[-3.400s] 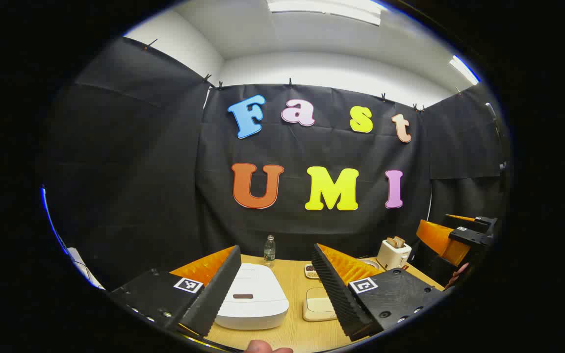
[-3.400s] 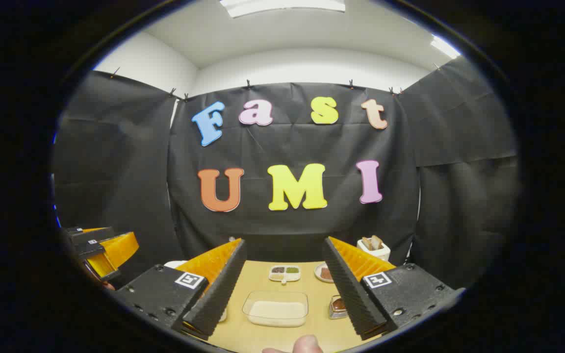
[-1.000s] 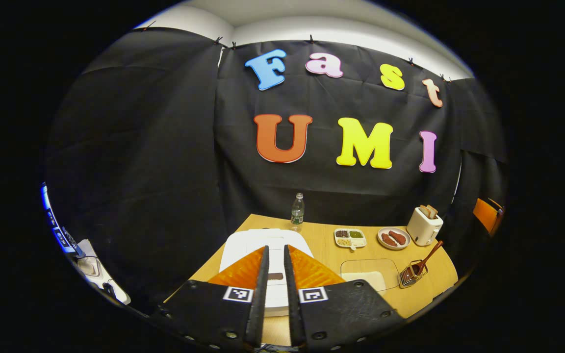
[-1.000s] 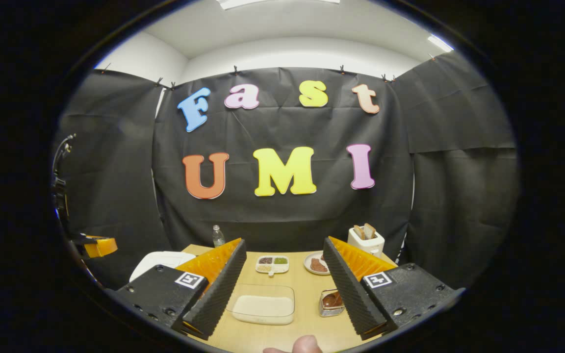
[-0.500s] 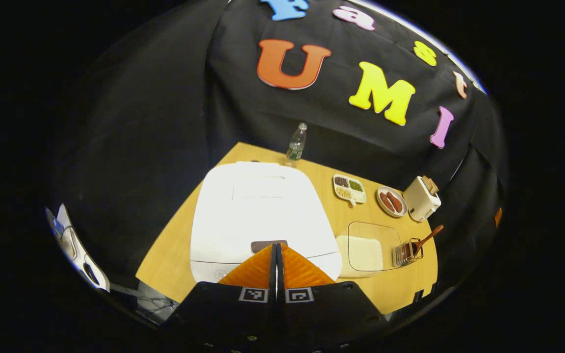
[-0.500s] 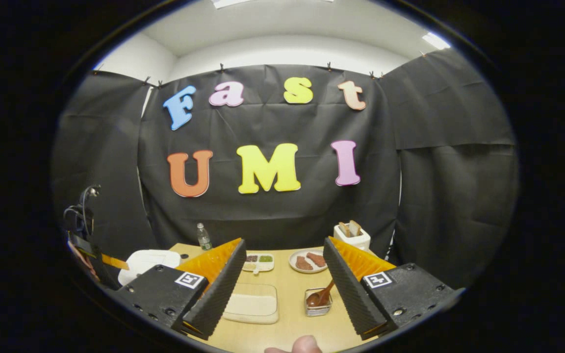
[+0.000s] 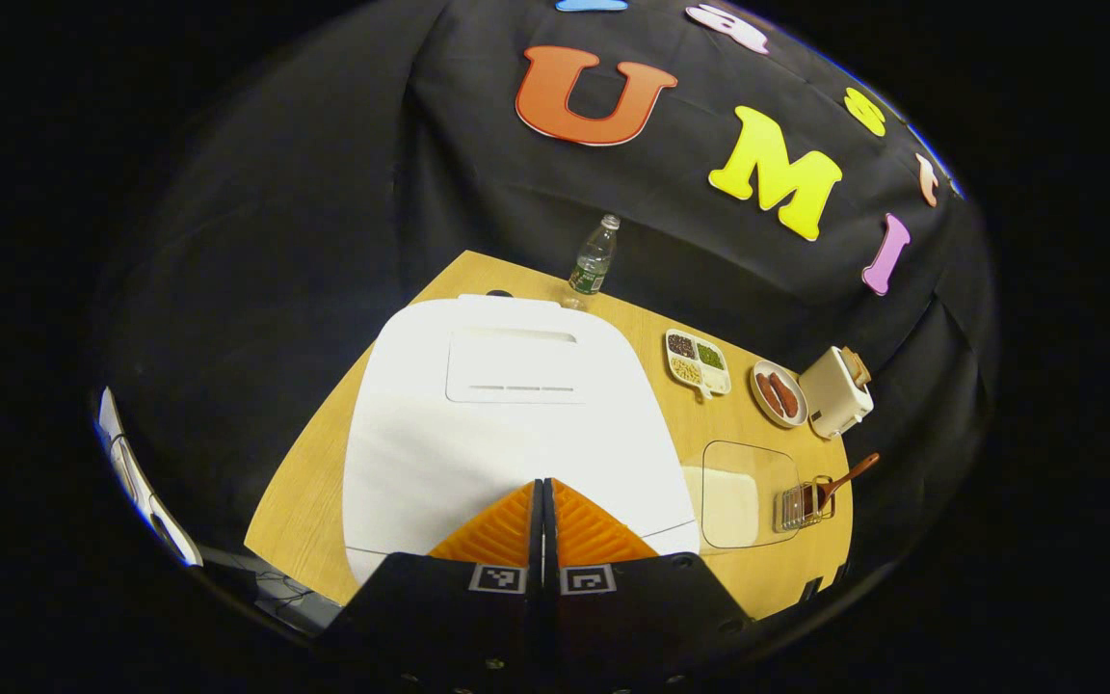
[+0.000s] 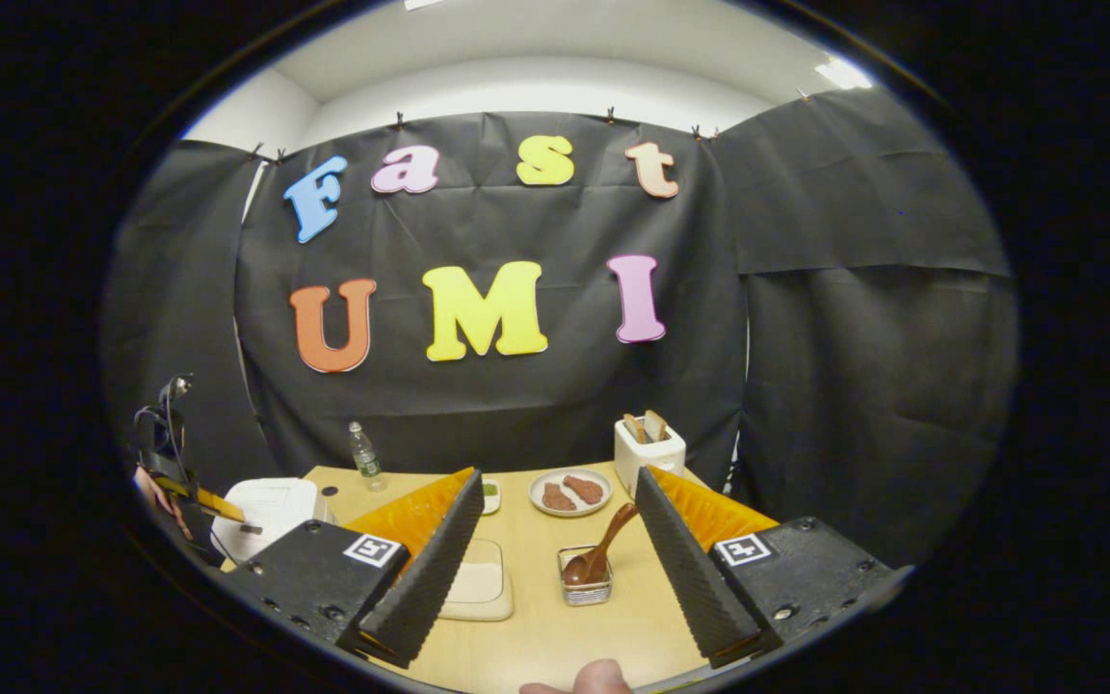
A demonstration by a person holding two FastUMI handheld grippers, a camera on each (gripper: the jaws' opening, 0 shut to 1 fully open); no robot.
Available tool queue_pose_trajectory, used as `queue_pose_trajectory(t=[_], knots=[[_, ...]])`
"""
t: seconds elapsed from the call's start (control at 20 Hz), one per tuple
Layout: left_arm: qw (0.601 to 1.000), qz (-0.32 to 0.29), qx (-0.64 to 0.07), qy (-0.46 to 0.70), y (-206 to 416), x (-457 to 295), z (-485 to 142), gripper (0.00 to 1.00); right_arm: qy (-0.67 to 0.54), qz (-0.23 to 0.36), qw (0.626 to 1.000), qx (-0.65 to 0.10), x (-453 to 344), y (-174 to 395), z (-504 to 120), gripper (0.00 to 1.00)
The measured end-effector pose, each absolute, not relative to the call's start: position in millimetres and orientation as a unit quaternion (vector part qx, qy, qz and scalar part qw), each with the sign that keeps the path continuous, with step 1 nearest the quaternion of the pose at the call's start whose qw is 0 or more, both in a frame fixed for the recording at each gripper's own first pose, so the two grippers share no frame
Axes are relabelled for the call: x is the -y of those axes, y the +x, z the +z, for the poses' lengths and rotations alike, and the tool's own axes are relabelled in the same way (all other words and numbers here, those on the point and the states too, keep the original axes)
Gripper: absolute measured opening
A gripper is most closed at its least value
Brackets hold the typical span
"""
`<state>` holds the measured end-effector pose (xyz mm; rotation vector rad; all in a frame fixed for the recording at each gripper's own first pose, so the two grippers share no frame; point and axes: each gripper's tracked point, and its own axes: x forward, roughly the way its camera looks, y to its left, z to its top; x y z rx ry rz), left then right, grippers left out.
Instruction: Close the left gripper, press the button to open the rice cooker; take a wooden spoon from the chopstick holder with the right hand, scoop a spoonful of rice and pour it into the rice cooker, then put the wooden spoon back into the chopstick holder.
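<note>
Left gripper (image 7: 543,487) fingers pressed together over smooth white rice cooker (image 7: 507,405) lid — right gripper (image 8: 560,525) fingers apart, facing wire chopstick holder (image 8: 585,588) with wooden spoon (image 8: 599,557).

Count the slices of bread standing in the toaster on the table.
2. Both stand side by side in the slots of the toaster at the table's far right, beside the plate. None seem hidden.

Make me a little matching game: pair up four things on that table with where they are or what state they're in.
Things:
1. wooden spoon
2. rice cooker
3. toaster
4. left tool

States:
A. lid down
B. holds bread slices
C. shut, over the cooker's front edge
D. stands in the wire chopstick holder

Pairs: 1-D, 2-A, 3-B, 4-C
</note>
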<state>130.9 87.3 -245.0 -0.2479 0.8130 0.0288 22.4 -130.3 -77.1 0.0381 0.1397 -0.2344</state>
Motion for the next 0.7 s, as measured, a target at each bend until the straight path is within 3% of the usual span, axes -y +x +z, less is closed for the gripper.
queue_pose_trajectory(t=[0.55,0.7], knots=[[0.902,0.003,-0.414,-0.119,122,-87,-267,0.00,0.022,-0.137,0.988,-0.074,136,8,-84,1.00],[0.896,-0.011,-0.413,-0.165,124,-87,-264,0.00,0.017,-0.129,0.989,-0.074,128,6,-83,1.00]])
